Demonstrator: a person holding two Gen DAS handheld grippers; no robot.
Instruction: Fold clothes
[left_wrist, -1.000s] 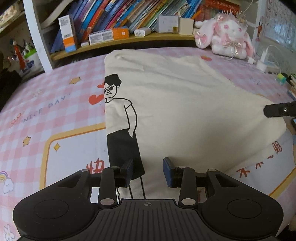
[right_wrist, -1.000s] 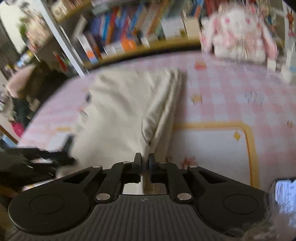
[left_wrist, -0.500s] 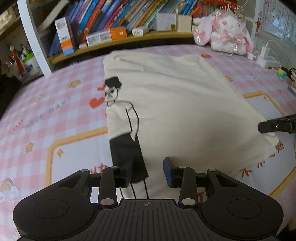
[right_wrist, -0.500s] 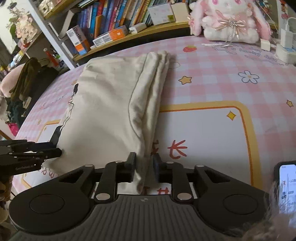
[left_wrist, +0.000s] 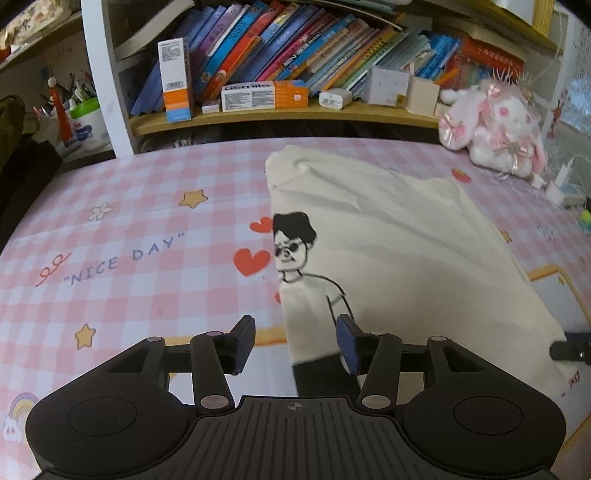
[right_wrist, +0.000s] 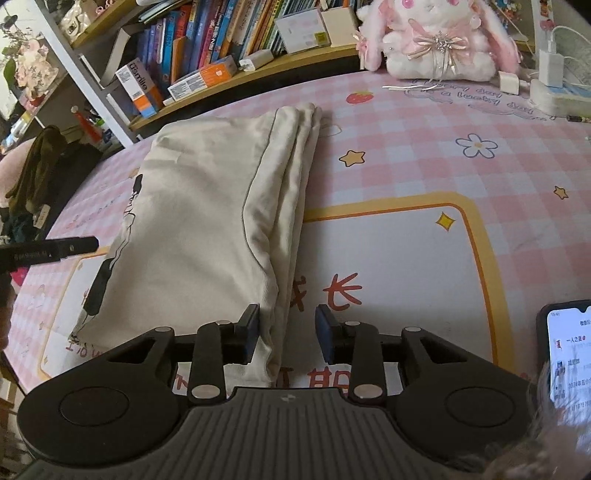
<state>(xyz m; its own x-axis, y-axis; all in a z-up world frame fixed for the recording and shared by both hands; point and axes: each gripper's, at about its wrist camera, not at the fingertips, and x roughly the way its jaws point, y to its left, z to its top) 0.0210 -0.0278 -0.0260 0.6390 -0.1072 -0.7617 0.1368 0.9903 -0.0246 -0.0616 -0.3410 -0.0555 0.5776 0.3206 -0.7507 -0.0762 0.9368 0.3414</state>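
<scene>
1. Since a moment ago, the right gripper (right_wrist: 287, 328) has let go of the folded shirt (right_wrist: 192, 221); jaws now wide, seemingly straddling its edge.
2. Left gripper (left_wrist: 295, 341) gapes empty over the shirt's near-left edge on the pink tablecloth (left_wrist: 129, 240).

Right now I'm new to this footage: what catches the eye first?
A cream folded T-shirt with a black cartoon figure lies across the pink checked cartoon-print tablecloth. A fluffy pink-and-white plush rabbit sits at the far edge, under a shelf of colourful books.

Phone (right_wrist: 569, 354) cut off at right edge; shirt (left_wrist: 388, 240) near hem hidden behind left gripper (left_wrist: 295, 343).
</scene>
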